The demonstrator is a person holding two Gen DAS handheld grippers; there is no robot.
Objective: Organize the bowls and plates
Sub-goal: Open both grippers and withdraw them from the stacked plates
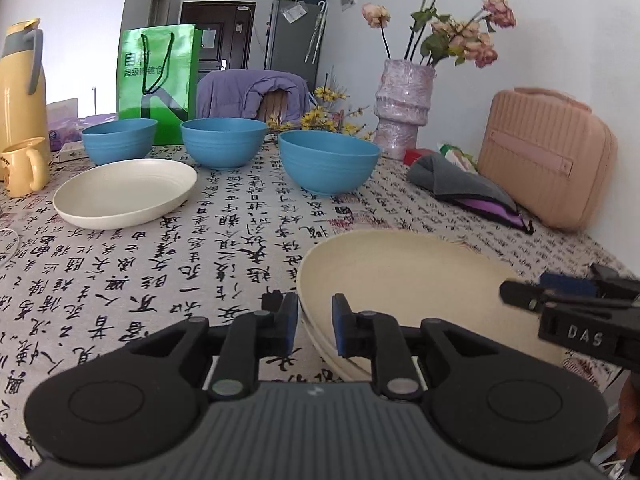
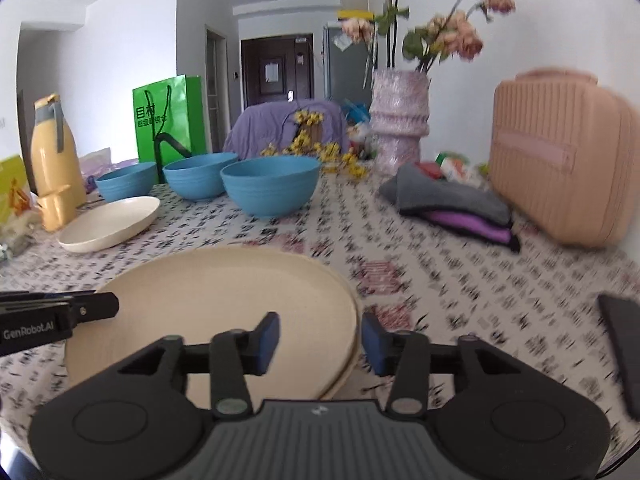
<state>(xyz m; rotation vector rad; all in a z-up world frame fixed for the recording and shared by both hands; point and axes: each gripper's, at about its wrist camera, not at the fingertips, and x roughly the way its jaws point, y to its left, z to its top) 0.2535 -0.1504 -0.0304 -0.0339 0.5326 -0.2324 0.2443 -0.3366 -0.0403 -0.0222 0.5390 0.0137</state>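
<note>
Plate stack (image 1: pixel 400 280) sits right in front of both tools, two beige plates nested. Left gripper (image 1: pixel 315 326): jaws parted a little around the stack's near-left rim, pads not pressing, so released. Right gripper (image 2: pixel 320 340): jaws apart with the stack's right rim between them, nothing grasped.

Third plate (image 1: pixel 124 192) lies well ahead-left of the left gripper. Three bowls (image 1: pixel 330 166) in a row beyond it, unstacked.

Step, my read: stacking plates, stack just set down. Next: back off the rim, reach the lone plate, pinch its edge, carry it onto the stack. Then nest the bowls.
</note>
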